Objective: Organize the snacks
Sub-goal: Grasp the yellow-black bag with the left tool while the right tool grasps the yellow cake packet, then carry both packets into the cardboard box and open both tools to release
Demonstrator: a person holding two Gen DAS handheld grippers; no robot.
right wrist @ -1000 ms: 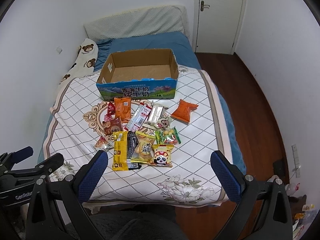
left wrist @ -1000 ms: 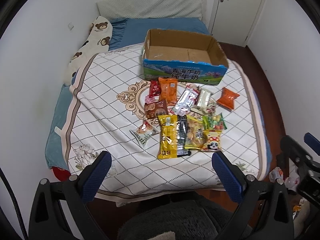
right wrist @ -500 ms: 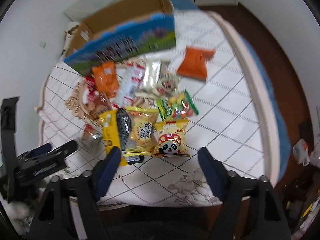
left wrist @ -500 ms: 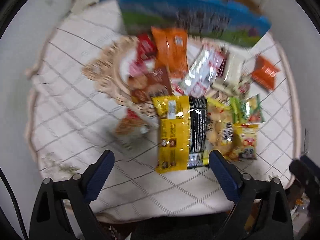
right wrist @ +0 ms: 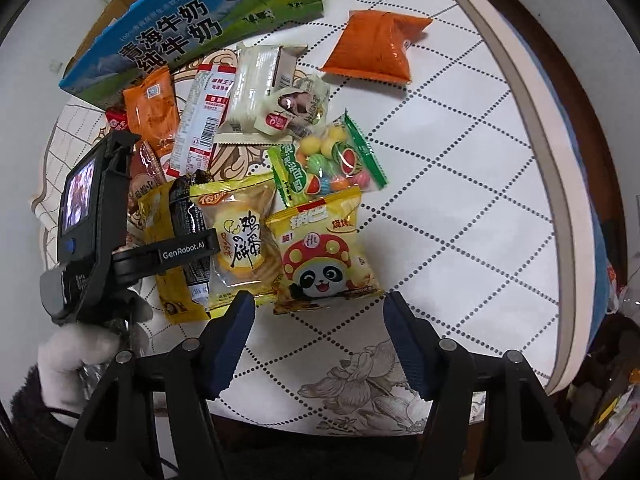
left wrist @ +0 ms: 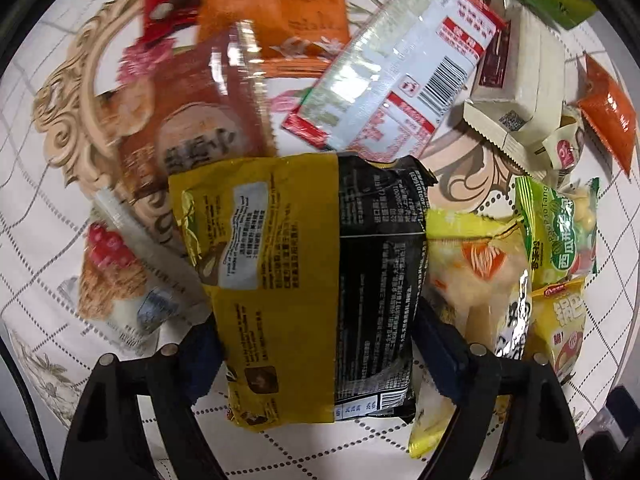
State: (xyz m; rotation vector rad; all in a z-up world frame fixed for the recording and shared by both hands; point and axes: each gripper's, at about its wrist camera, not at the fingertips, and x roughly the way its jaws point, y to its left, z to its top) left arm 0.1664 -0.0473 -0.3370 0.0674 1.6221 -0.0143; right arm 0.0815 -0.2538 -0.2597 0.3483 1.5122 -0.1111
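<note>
A: In front of the box (right wrist: pixel 192 28), the left gripper (left wrist: pixel 316 344) has been closing around the yellow pack (left wrist: pixel 264 280), jaws not clearly pinching.
B: It could snag the black pack (left wrist: pixel 376 280). The right gripper (right wrist: pixel 320 336), open, has been narrowing short of the panda bag (right wrist: pixel 324 256).

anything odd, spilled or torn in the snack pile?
Nothing spilled or visibly torn. The snacks lie in a loose overlapping heap on the bedspread in front of the milk carton box. One orange packet sits apart, right of the pile. Left-wrist view is motion-blurred, so small damage there can't be ruled out.
</note>
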